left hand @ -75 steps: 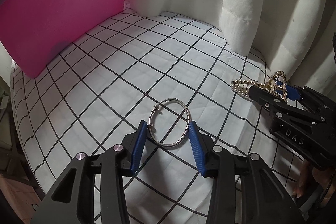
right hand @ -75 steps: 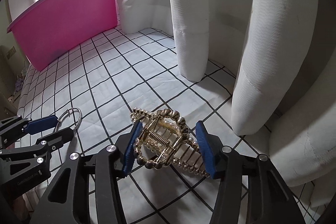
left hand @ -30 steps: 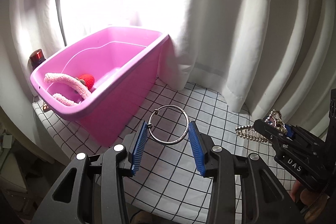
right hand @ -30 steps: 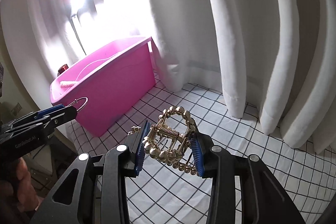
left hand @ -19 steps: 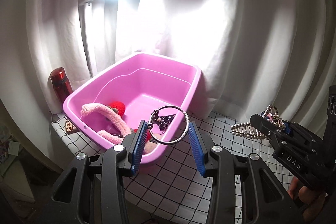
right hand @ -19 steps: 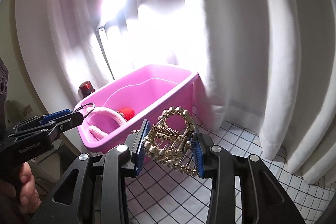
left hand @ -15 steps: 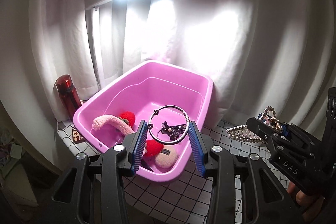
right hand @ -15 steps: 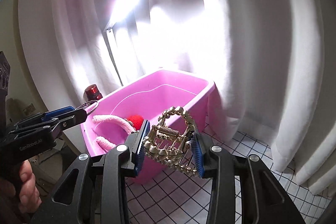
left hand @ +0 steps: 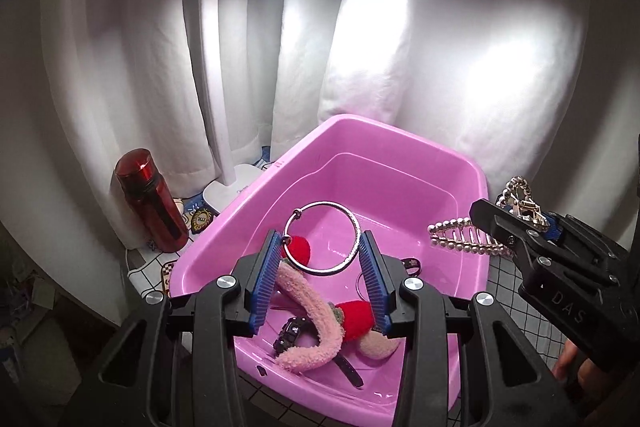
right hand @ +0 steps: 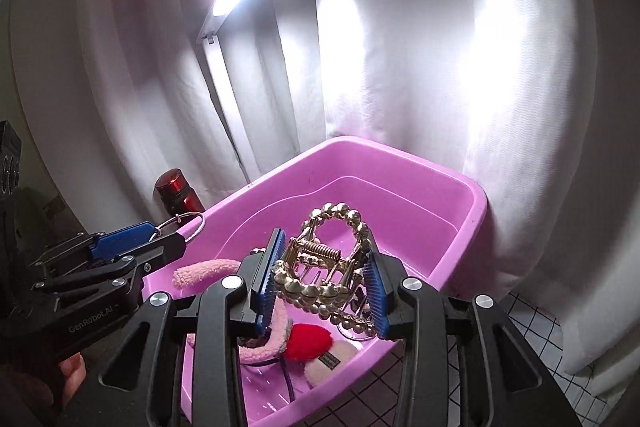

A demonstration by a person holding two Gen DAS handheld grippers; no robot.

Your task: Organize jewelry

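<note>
Jaws of the left gripper [left hand: 320,267] clench a silver bangle [left hand: 322,238] by its 2 sides, holding it upright in the air above the pink tub [left hand: 404,143]. Jaws of the right gripper [right hand: 322,281] grasp a gold pearl-studded hair claw [right hand: 326,265], also raised over the tub's open interior. Inside the tub lie a pink fuzzy headband [left hand: 310,311] with red pompoms and a dark watch [left hand: 290,333]. Beside the tub, on the checked tabletop [right hand: 536,327], stand a red bottle [left hand: 150,199] and a white desk lamp [left hand: 224,131], before white curtains [right hand: 400,47].
</note>
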